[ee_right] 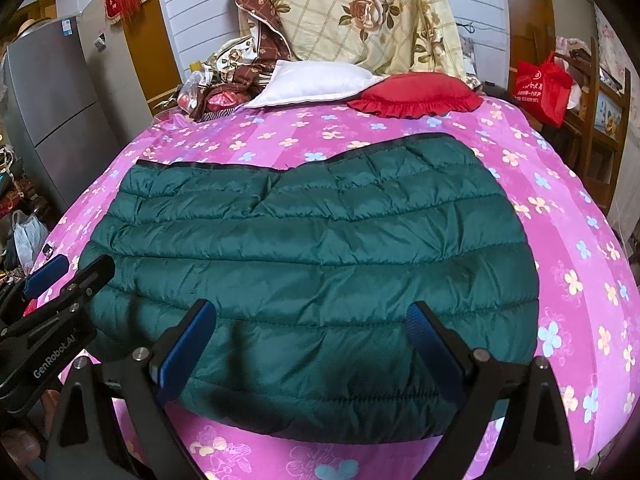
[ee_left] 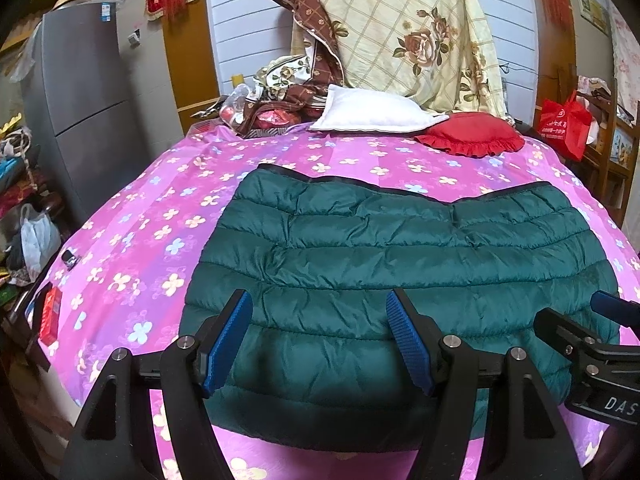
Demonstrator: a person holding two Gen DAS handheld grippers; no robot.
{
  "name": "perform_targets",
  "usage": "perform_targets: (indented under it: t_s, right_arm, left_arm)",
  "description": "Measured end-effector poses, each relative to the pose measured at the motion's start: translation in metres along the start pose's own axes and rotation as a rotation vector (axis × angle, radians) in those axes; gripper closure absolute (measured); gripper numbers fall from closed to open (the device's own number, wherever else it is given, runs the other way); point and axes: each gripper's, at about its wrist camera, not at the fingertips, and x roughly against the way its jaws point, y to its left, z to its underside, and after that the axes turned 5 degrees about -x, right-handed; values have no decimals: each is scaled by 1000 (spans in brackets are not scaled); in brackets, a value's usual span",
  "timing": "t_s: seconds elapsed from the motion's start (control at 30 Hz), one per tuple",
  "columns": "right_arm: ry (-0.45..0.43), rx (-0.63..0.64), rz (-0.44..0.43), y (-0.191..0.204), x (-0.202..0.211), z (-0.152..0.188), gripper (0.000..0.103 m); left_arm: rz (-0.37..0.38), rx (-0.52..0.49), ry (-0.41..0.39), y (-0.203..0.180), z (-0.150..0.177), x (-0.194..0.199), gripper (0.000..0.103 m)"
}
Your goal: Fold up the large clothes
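A dark green quilted down jacket (ee_left: 392, 272) lies folded flat on the pink flowered bed sheet (ee_left: 132, 240); it also shows in the right wrist view (ee_right: 312, 248). My left gripper (ee_left: 320, 304) is open and empty, its blue-padded fingers (ee_left: 230, 340) held over the jacket's near left part. My right gripper (ee_right: 312, 312) is open and empty over the jacket's near middle. The right gripper shows at the right edge of the left wrist view (ee_left: 592, 344). The left gripper shows at the left edge of the right wrist view (ee_right: 60, 284).
A white pillow (ee_left: 372, 110) and a red frilled cushion (ee_left: 472, 134) lie at the bed's far end, below a hanging floral quilt (ee_left: 404, 28). A grey fridge (ee_left: 88, 104) stands left. A red bag (ee_left: 564, 124) hangs on wooden furniture at the right. Clutter lies on the floor left.
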Motion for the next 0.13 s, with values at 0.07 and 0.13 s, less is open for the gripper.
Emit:
perform_targets:
  t_s: [0.07, 0.13]
  right_arm:
    - [3, 0, 0, -1, -1, -1, 5]
    - [3, -1, 0, -1, -2, -2, 5]
  left_arm:
    - [15, 3, -5, 3, -1, -1, 51]
    - [27, 13, -1, 8, -4, -4, 51]
